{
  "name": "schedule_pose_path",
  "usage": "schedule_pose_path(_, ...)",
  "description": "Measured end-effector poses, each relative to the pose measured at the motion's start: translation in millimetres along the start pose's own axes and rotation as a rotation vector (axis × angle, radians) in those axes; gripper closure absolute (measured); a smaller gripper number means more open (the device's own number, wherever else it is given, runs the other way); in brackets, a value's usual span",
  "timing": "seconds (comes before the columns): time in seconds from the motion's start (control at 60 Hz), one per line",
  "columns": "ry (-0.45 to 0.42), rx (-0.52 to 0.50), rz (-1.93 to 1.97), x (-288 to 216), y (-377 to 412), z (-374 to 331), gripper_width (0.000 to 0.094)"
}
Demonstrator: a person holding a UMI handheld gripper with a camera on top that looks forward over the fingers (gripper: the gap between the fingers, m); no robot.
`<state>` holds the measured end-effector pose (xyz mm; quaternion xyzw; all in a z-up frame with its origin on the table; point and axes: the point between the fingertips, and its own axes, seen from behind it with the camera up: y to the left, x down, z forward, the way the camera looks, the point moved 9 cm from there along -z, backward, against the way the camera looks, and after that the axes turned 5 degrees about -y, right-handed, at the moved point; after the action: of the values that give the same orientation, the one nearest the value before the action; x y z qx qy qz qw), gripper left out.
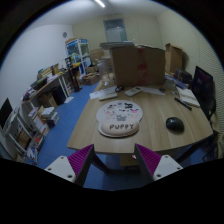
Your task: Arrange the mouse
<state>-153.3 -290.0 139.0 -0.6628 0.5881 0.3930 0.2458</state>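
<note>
A dark computer mouse lies on the wooden table, to the right of a round grey mouse mat with red lettering. My gripper hovers well in front of the table's near edge, above the blue floor. Its two fingers with purple pads are spread apart and hold nothing. The mouse and the mat lie well beyond the fingers.
A large cardboard box stands at the table's far side. Papers and a book lie at the far right. A black chair is at the right. Cluttered shelves line the left wall.
</note>
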Motion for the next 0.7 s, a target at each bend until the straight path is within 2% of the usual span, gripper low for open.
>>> schedule_pose_path(0.15,-0.014,0.038,0.032,-3.5,-37.2,-4.8,0.0115)
schedule_pose_path(0.4,-0.055,0.124,0.008,-7.4,-181.2,6.3,0.0121)
schedule_pose_path(0.55,-0.124,0.116,-0.084,-15.4,-262.3,40.5,0.0118)
schedule_pose_path(0.7,-0.119,0.035,-0.17,-15.0,-297.3,92.7,0.0124)
